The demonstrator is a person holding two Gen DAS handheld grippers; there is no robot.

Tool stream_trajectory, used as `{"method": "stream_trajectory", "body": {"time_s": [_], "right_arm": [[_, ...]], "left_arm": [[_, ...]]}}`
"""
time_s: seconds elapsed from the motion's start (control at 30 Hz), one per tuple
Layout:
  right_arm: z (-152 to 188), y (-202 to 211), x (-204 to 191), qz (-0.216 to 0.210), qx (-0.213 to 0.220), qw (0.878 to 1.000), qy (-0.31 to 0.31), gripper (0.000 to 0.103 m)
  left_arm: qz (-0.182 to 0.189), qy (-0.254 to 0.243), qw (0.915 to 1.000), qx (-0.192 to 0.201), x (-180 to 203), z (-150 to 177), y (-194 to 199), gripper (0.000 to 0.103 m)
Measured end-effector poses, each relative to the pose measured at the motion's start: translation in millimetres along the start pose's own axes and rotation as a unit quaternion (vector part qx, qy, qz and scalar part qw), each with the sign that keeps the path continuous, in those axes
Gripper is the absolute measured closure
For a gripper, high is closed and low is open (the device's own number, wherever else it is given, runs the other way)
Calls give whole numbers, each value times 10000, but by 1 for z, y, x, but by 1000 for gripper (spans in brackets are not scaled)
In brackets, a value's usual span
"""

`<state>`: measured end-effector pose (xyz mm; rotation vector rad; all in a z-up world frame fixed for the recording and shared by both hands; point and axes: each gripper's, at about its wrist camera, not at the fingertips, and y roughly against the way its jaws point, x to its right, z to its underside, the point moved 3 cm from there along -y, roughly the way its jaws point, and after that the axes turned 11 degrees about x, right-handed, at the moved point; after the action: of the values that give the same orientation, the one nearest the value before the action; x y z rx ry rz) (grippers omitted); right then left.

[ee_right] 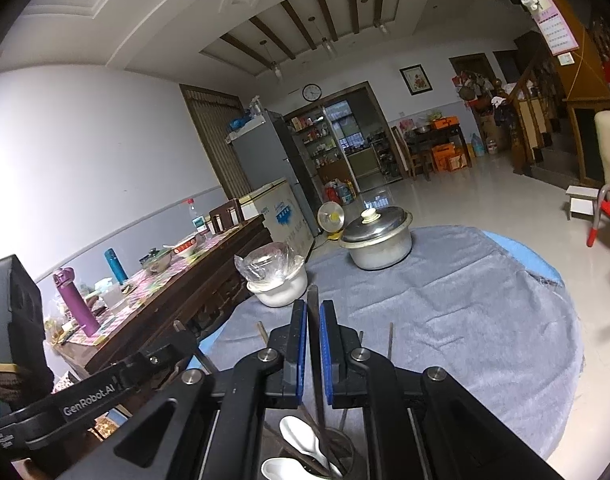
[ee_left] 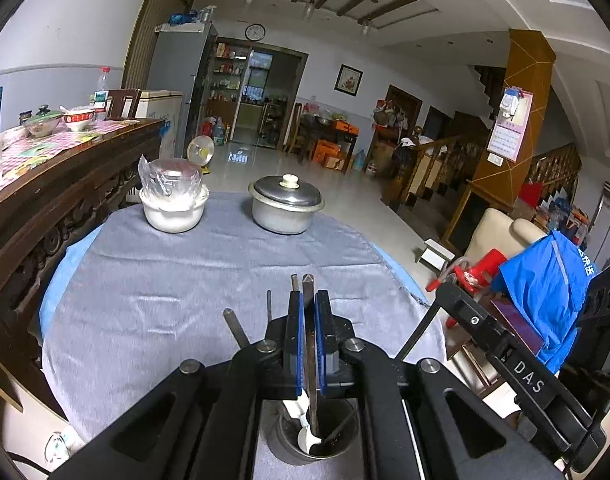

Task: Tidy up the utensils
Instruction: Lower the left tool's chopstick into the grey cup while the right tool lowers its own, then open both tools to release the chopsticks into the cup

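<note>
Our left claw is clenched on a dark metal utensil whose lower end stands in the metal cup on the tabletop, beside a white spoon. Our right claw grips another dark utensil handle over the same cup. Only the right view shows two white spoons there; only the left view shows the cup's whole rim. A lidded pot and a white bowl stand far across the tabletop.
</note>
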<state>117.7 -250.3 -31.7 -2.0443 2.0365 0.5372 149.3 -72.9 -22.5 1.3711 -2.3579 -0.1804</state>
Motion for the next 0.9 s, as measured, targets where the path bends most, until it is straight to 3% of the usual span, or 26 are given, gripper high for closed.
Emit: {"method": "stream_trajectory", "body": {"time_s": [0.3, 0.37, 0.43, 0.63, 0.73, 0.9], "right_arm": [[2, -1, -4, -139, -22, 9999, -99, 93], [3, -2, -4, -147, -40, 9998, -113, 93], [4, -2, -3, -151, -49, 9998, -138, 93], [2, 0, 1, -119, -47, 9996, -232, 93], [-1, 1, 7, -89, -26, 9993, -369, 85], [-7, 8, 17, 40, 132, 9986, -509, 83]], "left_arm": [[-157, -174, 9997, 32, -2, 1, 4, 95], [-191, -194, 9996, 36, -3, 2, 5, 88], [-227, -187, 9996, 38, -5, 3, 6, 71], [-466, -228, 9985, 201, -12, 0, 16, 48], [-568, -192, 9978, 270, -18, -3, 20, 45], [-763, -147, 9963, 379, -29, -6, 26, 39]]}}
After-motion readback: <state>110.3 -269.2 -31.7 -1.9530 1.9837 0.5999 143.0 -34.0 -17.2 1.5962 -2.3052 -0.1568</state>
